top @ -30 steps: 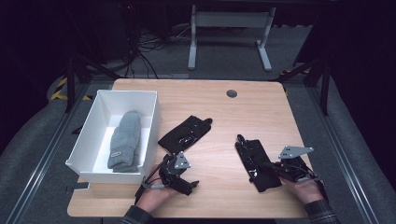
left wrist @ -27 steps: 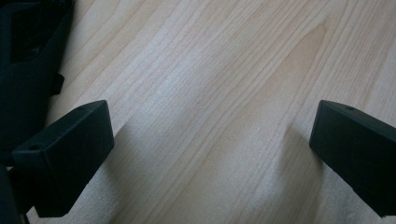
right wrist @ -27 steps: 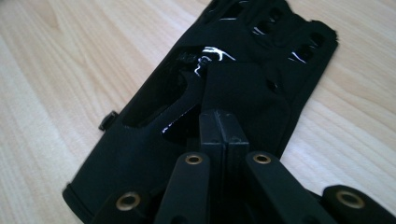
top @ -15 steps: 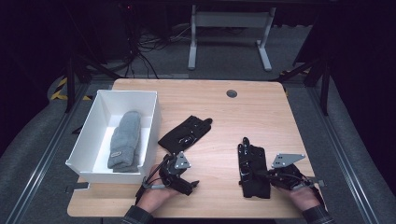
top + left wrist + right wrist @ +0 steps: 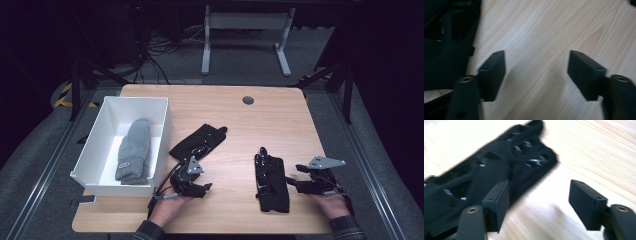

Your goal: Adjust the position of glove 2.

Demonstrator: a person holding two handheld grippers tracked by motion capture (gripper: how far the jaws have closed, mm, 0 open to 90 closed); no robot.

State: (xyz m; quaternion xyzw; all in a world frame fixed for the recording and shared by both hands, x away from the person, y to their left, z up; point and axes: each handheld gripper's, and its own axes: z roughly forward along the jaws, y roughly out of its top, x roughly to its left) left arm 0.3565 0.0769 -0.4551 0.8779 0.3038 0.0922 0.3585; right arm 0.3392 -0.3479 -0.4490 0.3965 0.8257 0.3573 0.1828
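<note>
From the high view, two black gloves lie on the pale wooden tabletop (image 5: 280, 120). The right glove (image 5: 271, 179) lies flat with its fingers pointing away from the person, just beside the right gripper (image 5: 299, 184), whose jaws have just been opening and grip nothing. The left glove (image 5: 199, 142) lies aslant near the middle, its cuff close to the left gripper (image 5: 202, 189); those jaws have just been closing, with nothing between them. A white box (image 5: 95, 150) stands at the tabletop's left edge with a grey knitted hat (image 5: 134, 150) lying inside. A round grommet (image 5: 248, 100) sits near the far edge. Beyond the tabletop the room is dark, with grey floor, cables and a pale metal frame (image 5: 245, 37).

In the left gripper view the jaws stand partly apart over bare wood grain, the left glove (image 5: 446, 42) dark at the left edge.

In the right gripper view the jaws stand well apart; the right glove (image 5: 499, 167) is blurred, matte black with small glossy patches along its fingers, lying beside and behind the left-hand jaw, not between the two.
</note>
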